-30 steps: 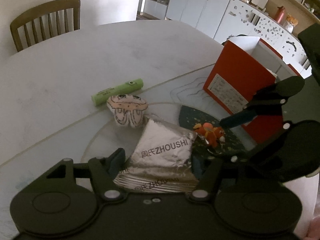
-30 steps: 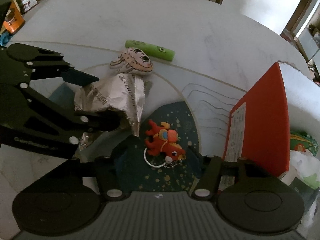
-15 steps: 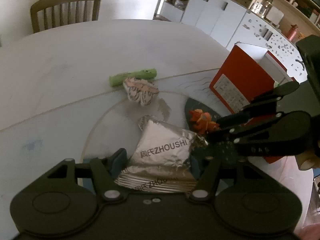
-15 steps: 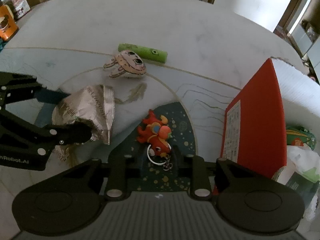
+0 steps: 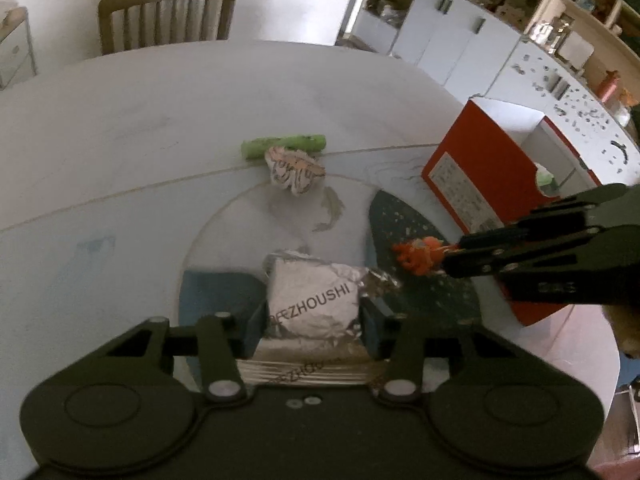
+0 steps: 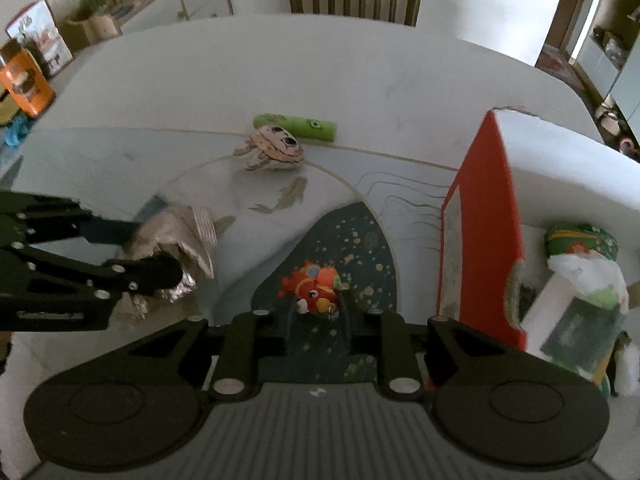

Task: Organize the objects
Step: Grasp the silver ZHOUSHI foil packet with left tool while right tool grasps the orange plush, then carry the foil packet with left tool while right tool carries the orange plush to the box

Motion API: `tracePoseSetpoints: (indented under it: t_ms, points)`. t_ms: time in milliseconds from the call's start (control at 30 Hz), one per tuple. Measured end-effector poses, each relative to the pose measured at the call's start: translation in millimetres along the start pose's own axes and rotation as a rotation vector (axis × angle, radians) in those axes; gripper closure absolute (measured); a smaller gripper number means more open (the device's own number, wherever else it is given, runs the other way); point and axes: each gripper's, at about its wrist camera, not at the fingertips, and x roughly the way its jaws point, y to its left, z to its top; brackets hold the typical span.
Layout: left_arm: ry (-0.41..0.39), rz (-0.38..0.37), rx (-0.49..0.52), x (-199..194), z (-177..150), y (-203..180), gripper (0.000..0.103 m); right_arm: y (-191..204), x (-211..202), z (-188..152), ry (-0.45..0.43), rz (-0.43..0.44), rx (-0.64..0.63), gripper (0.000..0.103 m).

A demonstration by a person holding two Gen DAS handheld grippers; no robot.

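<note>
Left gripper [image 5: 313, 326] is clamped on the foil packet [image 5: 316, 304], held low above the table [image 5: 120, 120]. Thin and crinkly, it is probably light and crushable, best held by its flat sides. Right gripper [image 6: 316, 312] pinches the orange fish keychain [image 6: 314, 286] by its tail end; it seems soft and light. Rightmost stands the red box [image 6: 484, 216].

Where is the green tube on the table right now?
In the right wrist view the green tube lies on its side on the far part of the table, just behind the small cartoon plush.
</note>
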Motion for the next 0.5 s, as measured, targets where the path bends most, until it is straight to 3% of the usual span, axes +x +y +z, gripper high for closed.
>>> tracePoseSetpoints:
  t_ms: [100, 133, 167, 500]
  points:
    - [-0.006, 0.017, -0.005, -5, -6, -5, 0.057, 1, -13, -5, -0.011, 0.020, 0.013, 0.084]
    - [-0.008, 0.023, -0.001, -6, -8, -7, 0.057, 1, -17, -7, -0.012, 0.026, 0.015, 0.095]
    - [-0.009, 0.030, 0.001, -8, -10, -9, 0.057, 2, -21, -10, -0.011, 0.032, 0.016, 0.097]
    - [-0.013, 0.043, -0.055, -21, -30, -22, 0.058, -8, -42, -35, -0.009, 0.085, 0.025, 0.097]
